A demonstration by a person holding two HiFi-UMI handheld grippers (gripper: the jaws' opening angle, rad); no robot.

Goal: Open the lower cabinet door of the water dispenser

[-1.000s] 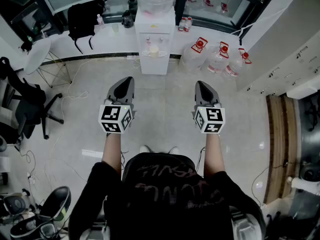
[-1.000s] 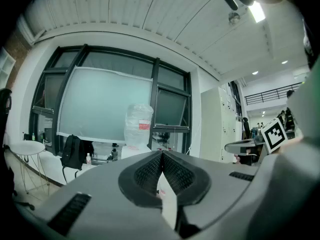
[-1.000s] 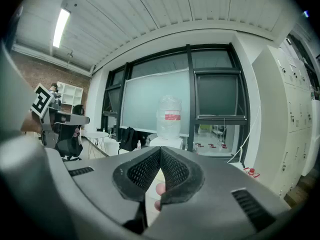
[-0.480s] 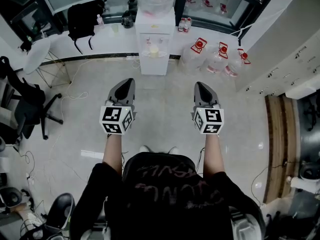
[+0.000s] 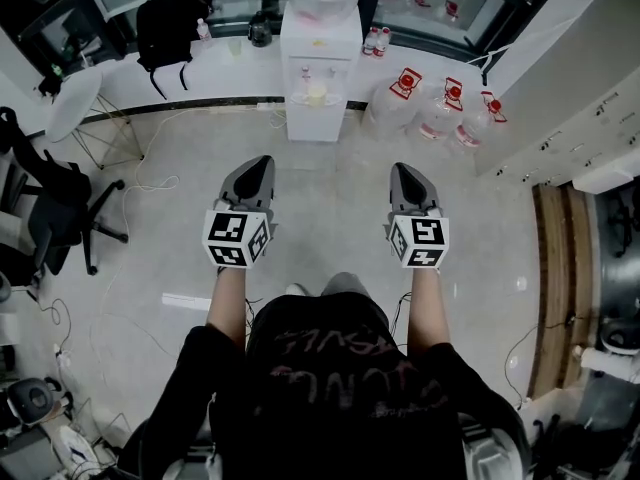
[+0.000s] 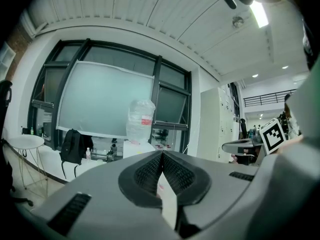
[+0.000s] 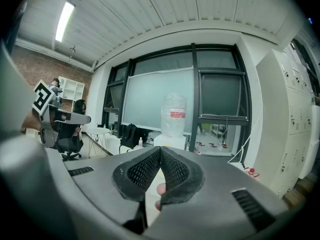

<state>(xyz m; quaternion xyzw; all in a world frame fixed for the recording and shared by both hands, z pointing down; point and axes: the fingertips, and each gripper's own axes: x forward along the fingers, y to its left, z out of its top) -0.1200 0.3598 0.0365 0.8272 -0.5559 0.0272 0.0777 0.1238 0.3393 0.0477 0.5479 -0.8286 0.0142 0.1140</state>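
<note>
Pale floor tiles (image 5: 300, 208) fill the head view, with the water dispenser (image 5: 320, 68) standing against the window wall, its lower cabinet door (image 5: 317, 120) closed. The left gripper (image 5: 261, 161) and right gripper (image 5: 401, 168) hover well short of the dispenser, neither touching it. Spare water jugs (image 5: 432, 108) lie just right of the dispenser, and a black backpack (image 5: 168, 28) sits to its left.

In the left gripper view the jaws are pressed together on nothing, and the dispenser's bottle (image 6: 140, 120) rises beyond the tips.

In the right gripper view the jaws are likewise pressed together and empty, with the dispenser straight ahead and well apart from them.
</note>
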